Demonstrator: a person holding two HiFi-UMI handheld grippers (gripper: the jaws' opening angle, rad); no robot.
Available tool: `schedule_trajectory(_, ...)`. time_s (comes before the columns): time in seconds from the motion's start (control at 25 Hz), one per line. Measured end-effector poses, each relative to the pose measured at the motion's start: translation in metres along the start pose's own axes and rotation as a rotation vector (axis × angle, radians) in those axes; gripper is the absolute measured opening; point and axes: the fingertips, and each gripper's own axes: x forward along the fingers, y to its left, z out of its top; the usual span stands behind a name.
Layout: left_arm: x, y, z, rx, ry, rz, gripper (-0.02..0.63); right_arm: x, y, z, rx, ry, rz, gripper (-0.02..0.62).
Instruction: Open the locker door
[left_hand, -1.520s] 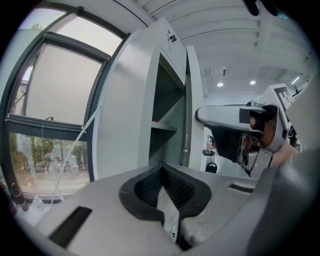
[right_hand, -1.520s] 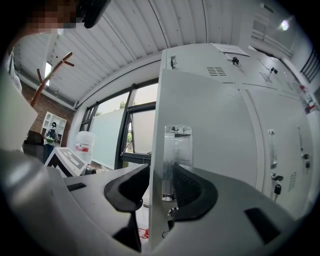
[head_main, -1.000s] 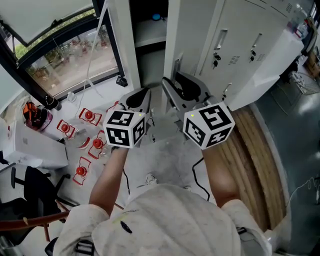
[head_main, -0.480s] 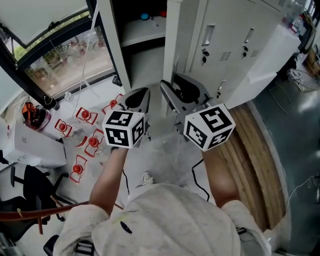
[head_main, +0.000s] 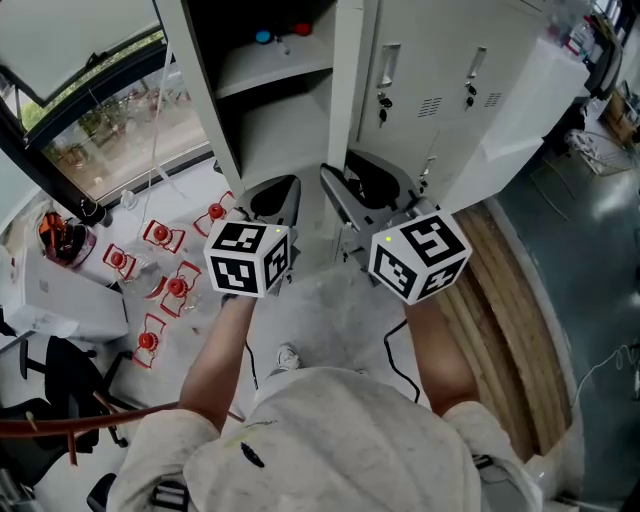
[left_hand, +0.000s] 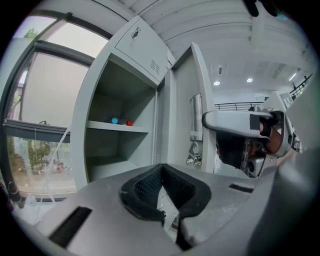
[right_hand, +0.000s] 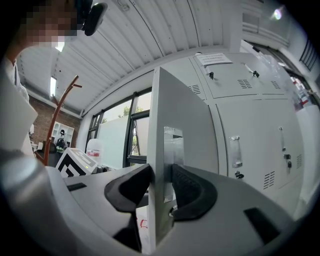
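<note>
The grey locker door stands swung open, edge-on to me, with the open compartment to its left. My right gripper straddles the door's free edge. In the right gripper view the door runs between the black pads of my right gripper, beside the metal handle plate, and the jaws stand wide apart. My left gripper hangs left of the door, facing the compartment. My left gripper is shut and holds nothing.
A blue thing and a red thing lie on the locker shelf. Closed lockers stand to the right. Several red-and-white items litter the floor by the window. A wooden strip runs at right.
The head view has shifted, so more of the open compartment and its shelf shows. Both grippers stay at about the same place by the door edge.
</note>
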Motion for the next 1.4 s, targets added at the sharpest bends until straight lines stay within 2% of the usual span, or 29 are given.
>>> schedule_trajectory(0.56, 0.029, -0.050, 0.001, 0.010, 0.011, -0.091, 0.006, -0.043, -0.045, 0.004, 0.032, -0.027, -0.049, 0.137)
schedule_trajectory(1.12, 0.058, -0.082, 0.001, 0.022, 0.022, -0.202, 0.006, -0.078, -0.088, 0.005, 0.010, -0.032, -0.209, 0.102)
schedule_trajectory(1.4, 0.068, -0.087, 0.002, 0.022, 0.021, -0.228, 0.006, -0.087, -0.105, 0.006, 0.014, -0.031, -0.256, 0.091)
